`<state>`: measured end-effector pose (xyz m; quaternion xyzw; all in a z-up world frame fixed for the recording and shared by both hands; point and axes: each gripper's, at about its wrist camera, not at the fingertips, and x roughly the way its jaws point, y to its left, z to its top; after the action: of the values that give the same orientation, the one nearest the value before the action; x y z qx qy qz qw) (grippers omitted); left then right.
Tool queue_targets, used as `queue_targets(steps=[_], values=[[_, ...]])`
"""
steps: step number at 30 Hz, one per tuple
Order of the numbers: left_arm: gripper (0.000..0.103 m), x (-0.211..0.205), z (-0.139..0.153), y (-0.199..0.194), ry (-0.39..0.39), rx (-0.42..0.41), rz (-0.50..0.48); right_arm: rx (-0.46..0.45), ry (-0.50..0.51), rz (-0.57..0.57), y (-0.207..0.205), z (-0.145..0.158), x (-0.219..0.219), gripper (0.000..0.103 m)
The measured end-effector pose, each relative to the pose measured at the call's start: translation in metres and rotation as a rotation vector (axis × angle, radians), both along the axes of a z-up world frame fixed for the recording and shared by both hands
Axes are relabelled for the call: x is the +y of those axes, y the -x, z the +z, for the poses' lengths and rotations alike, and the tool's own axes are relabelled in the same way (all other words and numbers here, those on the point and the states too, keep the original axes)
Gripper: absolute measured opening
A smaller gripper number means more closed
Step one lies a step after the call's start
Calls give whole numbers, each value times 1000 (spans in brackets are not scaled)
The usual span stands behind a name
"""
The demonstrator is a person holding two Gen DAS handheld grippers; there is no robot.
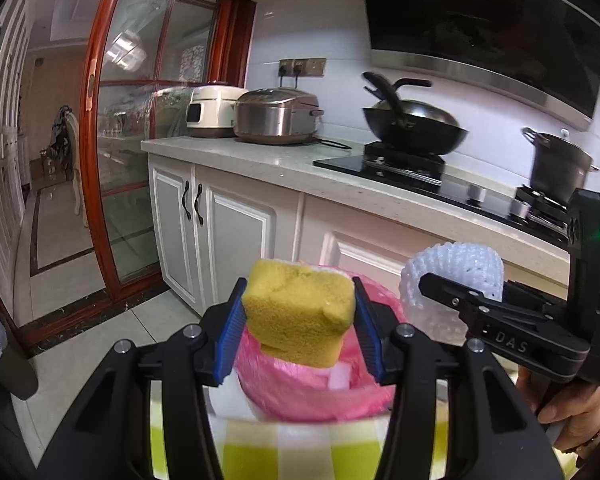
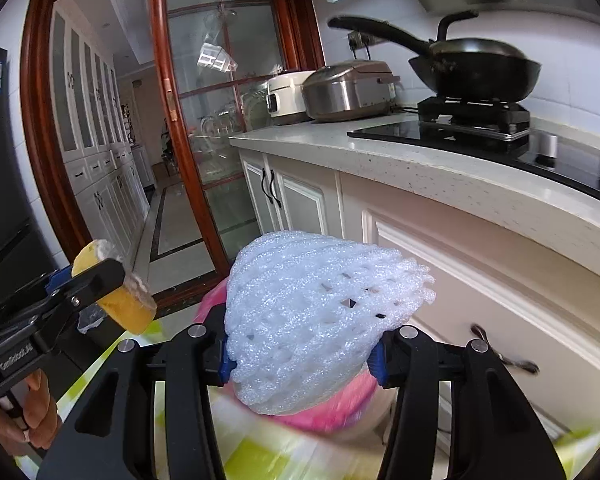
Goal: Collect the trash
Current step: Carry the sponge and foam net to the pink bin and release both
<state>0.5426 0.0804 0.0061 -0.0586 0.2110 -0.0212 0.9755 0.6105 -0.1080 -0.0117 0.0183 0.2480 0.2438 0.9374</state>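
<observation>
My left gripper (image 1: 298,330) is shut on a yellow sponge (image 1: 300,312) and holds it above a small bin lined with a pink bag (image 1: 300,384). My right gripper (image 2: 302,354) is shut on a white foam fruit net (image 2: 316,320), held over the same pink-lined bin (image 2: 340,408). In the left wrist view the right gripper with the foam net (image 1: 452,276) is to the right of the sponge. In the right wrist view the left gripper with the sponge (image 2: 116,296) is at the left.
The bin stands on a surface with a green and white checked cloth (image 1: 300,448). Behind is a kitchen counter (image 1: 268,160) with two rice cookers (image 1: 276,116), a wok (image 1: 412,124) and a pot (image 1: 556,164) on the stove. A wooden glass door (image 1: 112,140) stands at the left.
</observation>
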Motion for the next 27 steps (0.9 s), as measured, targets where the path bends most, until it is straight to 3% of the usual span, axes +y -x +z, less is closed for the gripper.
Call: queue_targets(steps=[9,12,16,20,22,23,24,27], values=[[49,10,-40,-68,42,42,15,21,38,10,-60,-37,13,52],[58,13,-49,-80,47,44,13,26,36,14,-67,-46,12,54],[72,18,-54,-80,47,32,10,43,21,10,-73,-57,7,57],[72,26,-51,-72,45,19,25,42,31,20,-75,-58,13,57],[74,30,-46,-65,48,8,30,33,55,28,-76,-56,22,63],[75,31,-42,-61,43,-1,32,23,66,26,-76,-55,27,72],[75,31,-40,-58,37,-5,32,13,74,22,-76,-53,31,75],[75,33,-32,-49,8,-15,36,3,83,6,-75,-45,37,75]])
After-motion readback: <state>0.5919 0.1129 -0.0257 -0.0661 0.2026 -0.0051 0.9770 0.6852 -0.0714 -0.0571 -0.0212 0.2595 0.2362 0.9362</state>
